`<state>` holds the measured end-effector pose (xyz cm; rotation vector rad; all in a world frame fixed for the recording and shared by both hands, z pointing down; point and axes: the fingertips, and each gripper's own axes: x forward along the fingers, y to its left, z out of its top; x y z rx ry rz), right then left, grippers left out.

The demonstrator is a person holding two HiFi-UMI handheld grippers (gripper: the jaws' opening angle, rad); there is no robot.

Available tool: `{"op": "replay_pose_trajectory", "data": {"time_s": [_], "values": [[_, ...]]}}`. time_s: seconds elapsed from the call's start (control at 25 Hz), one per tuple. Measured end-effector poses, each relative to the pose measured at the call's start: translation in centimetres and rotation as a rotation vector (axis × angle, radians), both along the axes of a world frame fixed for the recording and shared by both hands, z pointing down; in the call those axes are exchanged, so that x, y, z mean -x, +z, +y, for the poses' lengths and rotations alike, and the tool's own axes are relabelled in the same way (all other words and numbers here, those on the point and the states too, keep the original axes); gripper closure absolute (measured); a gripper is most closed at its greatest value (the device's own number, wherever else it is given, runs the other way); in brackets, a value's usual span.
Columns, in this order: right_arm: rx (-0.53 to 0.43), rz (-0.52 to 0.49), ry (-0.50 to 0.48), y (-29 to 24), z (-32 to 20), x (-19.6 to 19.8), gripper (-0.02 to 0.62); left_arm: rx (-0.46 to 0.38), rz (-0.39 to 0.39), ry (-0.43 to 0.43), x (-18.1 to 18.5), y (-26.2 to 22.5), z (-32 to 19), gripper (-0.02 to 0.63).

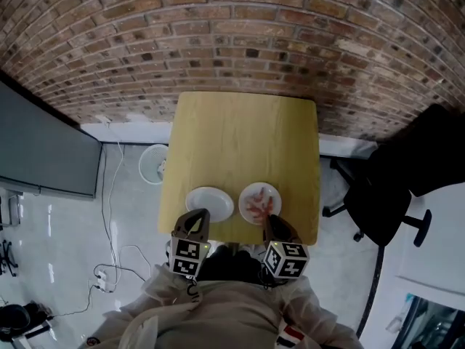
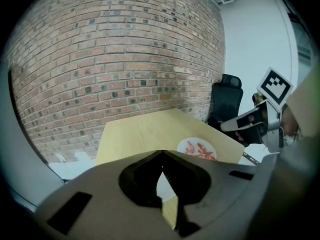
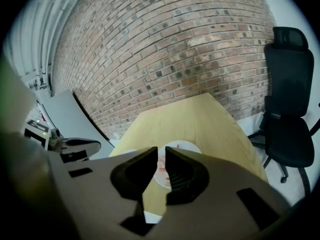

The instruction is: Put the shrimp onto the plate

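Two white plates sit near the front edge of the wooden table (image 1: 240, 137). The right plate (image 1: 270, 192) holds several orange shrimp (image 1: 257, 208); the left plate (image 1: 209, 202) is bare. My left gripper (image 1: 197, 215) hovers just in front of the bare plate, jaws shut with nothing in them (image 2: 162, 153). My right gripper (image 1: 269, 220) hangs over the near rim of the shrimp plate. Its jaws stand a narrow gap apart and hold nothing (image 3: 161, 150); the shrimp (image 3: 162, 165) show through that gap. In the left gripper view the shrimp (image 2: 197, 150) lie to the right.
A black office chair (image 1: 392, 187) stands right of the table, close to its corner. A brick wall (image 1: 232, 35) runs behind the table. A dark grey panel (image 1: 43, 151) stands at the left, with a white bin (image 1: 152, 162) and cables (image 1: 109, 267) on the floor.
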<state>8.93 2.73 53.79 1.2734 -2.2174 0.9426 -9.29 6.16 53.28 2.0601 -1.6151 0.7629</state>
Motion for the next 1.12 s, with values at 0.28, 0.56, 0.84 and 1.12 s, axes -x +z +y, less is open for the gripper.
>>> {"op": "replay_pose_trajectory", "data": {"time_s": [0.28,0.56,0.84,1.12], "values": [[-0.042,0.018,0.006,-1.6,0.3,-0.5,0.547,-0.042,0.018,-0.019,0.1,-1.8,0.4,0.597],[-0.162,0.001,0.001,-4.8,0.4,-0.4,0.564,-0.102,0.024,-0.033,0.2,-4.0,0.4,0.597],[-0.226,-0.004,0.007,-7.1,0.7,-0.4,0.572,-0.164,0.018,-0.027,-0.1,-6.2,0.1,0.596],[-0.252,-0.004,0.018,-8.2,0.7,-0.7,0.572,-0.182,0.017,-0.011,-0.9,-6.9,0.1,0.596]]}}
